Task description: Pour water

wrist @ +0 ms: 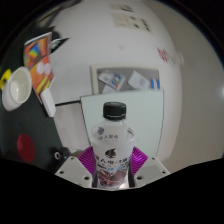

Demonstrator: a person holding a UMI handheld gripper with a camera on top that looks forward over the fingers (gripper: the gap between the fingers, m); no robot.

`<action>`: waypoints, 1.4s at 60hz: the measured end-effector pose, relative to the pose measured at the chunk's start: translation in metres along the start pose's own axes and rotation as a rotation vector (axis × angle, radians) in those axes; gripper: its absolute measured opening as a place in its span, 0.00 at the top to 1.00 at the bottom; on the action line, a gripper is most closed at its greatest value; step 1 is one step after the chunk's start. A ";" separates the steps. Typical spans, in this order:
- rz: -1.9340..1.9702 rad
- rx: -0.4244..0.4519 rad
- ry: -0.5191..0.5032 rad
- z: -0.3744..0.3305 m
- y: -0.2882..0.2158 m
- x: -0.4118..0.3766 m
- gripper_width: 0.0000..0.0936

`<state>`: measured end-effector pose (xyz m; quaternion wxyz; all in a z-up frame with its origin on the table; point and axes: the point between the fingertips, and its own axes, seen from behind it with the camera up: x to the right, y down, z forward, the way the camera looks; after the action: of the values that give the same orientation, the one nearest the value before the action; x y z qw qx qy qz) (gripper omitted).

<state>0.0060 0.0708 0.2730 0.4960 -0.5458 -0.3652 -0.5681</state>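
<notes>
A clear plastic water bottle (pixel 111 140) with a black cap and a white and purple label stands upright between my fingers. My gripper (pixel 111 160) is shut on the bottle, with the magenta pads (pixel 88 157) pressed against both sides of its label. A white cup (pixel 16 90) sits on the dark table to the far left, well away from the bottle.
A colourful orange and yellow package (pixel 42 62) stands beside the cup. A grey tray or board (pixel 128 79) with small items lies on the white surface beyond the bottle. The dark table (pixel 25 135) runs along the left.
</notes>
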 end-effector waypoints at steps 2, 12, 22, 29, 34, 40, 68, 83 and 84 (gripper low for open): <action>-0.096 0.054 0.006 0.005 -0.019 -0.004 0.57; -0.464 0.268 -0.005 0.009 -0.091 -0.051 0.57; -0.709 0.361 -0.037 0.005 -0.116 -0.107 0.57; -0.772 0.389 -0.059 0.002 -0.119 -0.127 0.57; -0.742 0.389 -0.062 0.000 -0.120 -0.123 0.57; -0.600 0.386 -0.058 -0.003 -0.125 -0.092 0.57; 1.138 0.122 -0.446 -0.006 -0.066 -0.016 0.57; 1.329 -0.058 -0.593 -0.004 -0.020 -0.141 0.57; 1.328 -0.061 -0.598 -0.004 -0.018 -0.146 0.57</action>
<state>-0.0257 0.0952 0.1314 0.5996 -0.7978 -0.0608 0.0161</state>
